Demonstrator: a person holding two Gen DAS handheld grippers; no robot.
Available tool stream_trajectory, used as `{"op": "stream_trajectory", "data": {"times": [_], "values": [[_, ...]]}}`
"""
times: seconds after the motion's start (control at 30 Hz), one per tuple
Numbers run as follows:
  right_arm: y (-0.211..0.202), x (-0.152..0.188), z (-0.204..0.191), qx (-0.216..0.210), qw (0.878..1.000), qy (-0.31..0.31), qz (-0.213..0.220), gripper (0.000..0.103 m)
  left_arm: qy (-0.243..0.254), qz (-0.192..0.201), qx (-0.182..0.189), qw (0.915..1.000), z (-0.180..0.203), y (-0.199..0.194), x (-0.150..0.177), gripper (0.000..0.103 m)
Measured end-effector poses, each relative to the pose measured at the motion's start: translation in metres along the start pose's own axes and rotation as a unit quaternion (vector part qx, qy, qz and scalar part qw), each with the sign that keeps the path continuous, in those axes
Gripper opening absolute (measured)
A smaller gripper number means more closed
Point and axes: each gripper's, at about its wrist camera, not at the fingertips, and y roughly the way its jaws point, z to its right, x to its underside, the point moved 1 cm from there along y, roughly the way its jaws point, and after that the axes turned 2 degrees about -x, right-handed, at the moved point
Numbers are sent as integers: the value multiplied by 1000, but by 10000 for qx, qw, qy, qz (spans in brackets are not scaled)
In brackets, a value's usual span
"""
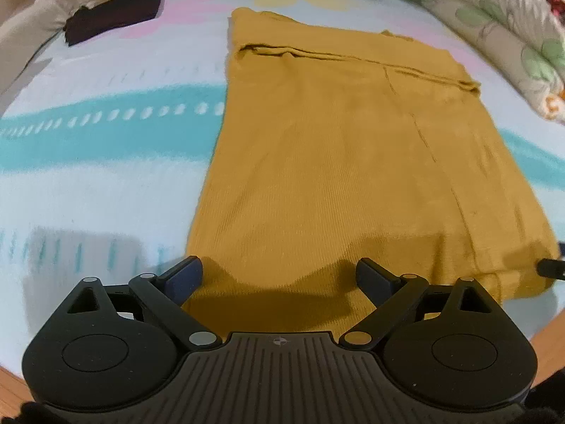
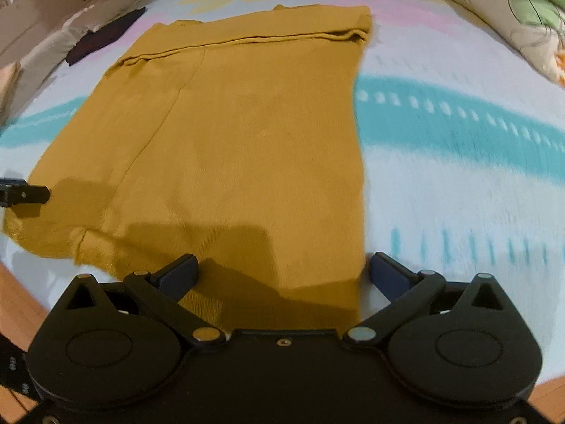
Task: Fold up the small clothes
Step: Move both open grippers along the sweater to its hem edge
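A pale blue bed sheet (image 1: 106, 183) printed with a broad teal band, pink patches and a yellow flower is spreading across both views and taking up most of the surface. Lying flat on it, near the middle, is the mustard-yellow ribbed knit garment (image 1: 335, 162), a long rectangle with both sides already folded inward, a vertical fold edge running down it and a horizontal hem ridge crossing its far end; its near edge is reaching right up to the two grippers, and in the right wrist view the same garment (image 2: 229, 134) is showing a small flap turned over at its near left corner. A cream quilt with green leaf and flower print (image 1: 508, 42) is bunching along the far right edge of the bed, well apart from the garment. A dark, nearly black folded cloth (image 1: 113, 14) is sitting at the far left of the sheet, also well apart. The left gripper (image 1: 279, 272) is hovering at the garment's near left corner with its jaws standing wide apart, the left finger over the sheet just beside the fabric edge and the right finger over the fabric, nothing between them clamped. The right gripper (image 2: 282, 268) is doing the same at the near right corner, jaws spread wide, straddling the garment's right edge without gripping it. A strip of orange-brown wooden floor (image 2: 14, 300) is showing below the bed edge.
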Motion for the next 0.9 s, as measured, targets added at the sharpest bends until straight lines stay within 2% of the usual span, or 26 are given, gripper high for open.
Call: {"op": "stream_trajectory", "data": {"times": [0.13,0.33,0.43,0.7,0.9], "values": [[-5,0,25,-588,9951,788,99,103,-403,86,203,9989,-15,-9,2,95],[-4,-3,57,-1373,9704,1982,115,103,-1101,131,183,9937,-43,-15,1,95],[-1,-6,58,-1407,9706,1953,82,102,-1341,16,250,9907,-52,-12,3,95],[-3,0,55,-1443,9710,1906,41,102,-1246,-50,181,9920,-51,-10,8,95],[-4,0,55,-1443,9714,1886,36,102,-1236,-64,464,9912,-46,-12,10,94]]}}
